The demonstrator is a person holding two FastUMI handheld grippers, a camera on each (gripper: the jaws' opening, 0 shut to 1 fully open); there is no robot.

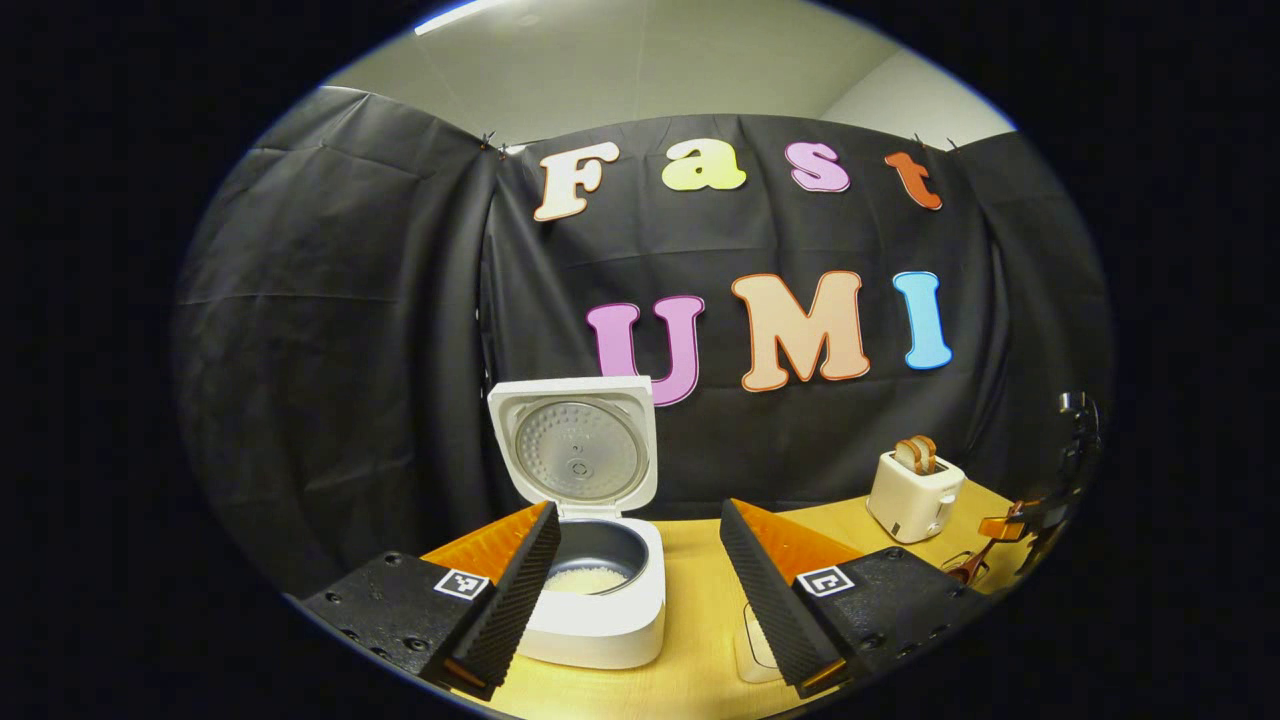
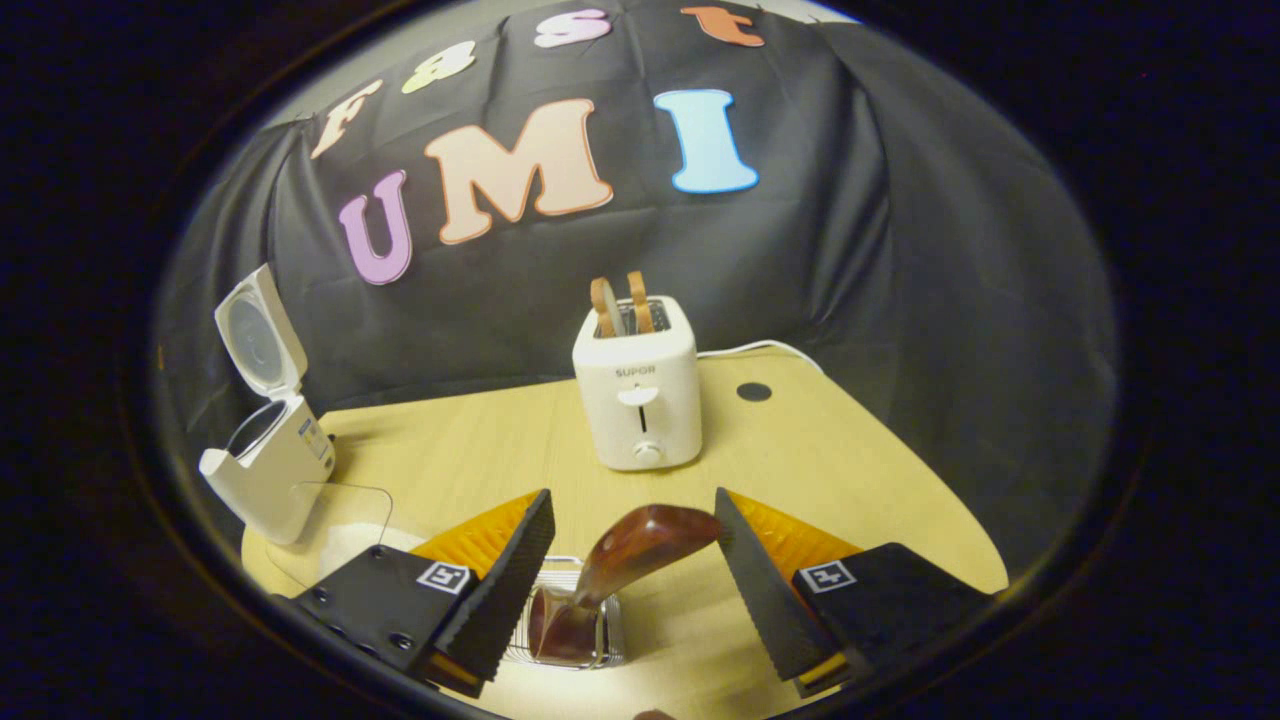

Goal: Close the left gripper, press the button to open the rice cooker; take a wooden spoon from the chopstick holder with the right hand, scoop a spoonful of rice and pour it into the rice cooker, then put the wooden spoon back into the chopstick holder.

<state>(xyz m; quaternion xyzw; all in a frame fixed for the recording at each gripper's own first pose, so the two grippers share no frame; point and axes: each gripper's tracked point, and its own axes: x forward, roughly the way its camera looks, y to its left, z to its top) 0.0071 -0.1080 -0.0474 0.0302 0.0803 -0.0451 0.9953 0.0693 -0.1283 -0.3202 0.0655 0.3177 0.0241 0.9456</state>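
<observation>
- Rice cooker (image 1: 590,560) stands on the wooden table (image 1: 700,620) with its lid (image 1: 578,445) swung upright; the left gripper view looks straight into the dark inner pot, where a patch of white rice (image 1: 585,578) lies on the bottom.
- From the right gripper view the same cooker (image 2: 268,460) sits at the far left of the table (image 2: 850,470), seen side-on, so the rice inside cannot be made out.
- White toaster (image 2: 638,385) with two slices of bread poking from its slots faces the right gripper view squarely; the left gripper view catches it (image 1: 912,492) small, toward the right.
- Left gripper (image 1: 640,590) hovers with its jaws spread wide and nothing between them, the cooker just beyond its left finger.
- Right gripper (image 2: 625,575) is also wide apart, gripping nothing; the wooden spoon (image 2: 630,560) leans between its fingers, its handle end close to the right finger, its lower end in the wire chopstick holder (image 2: 565,630).
- Clear container (image 2: 330,525) rests beside the cooker.
</observation>
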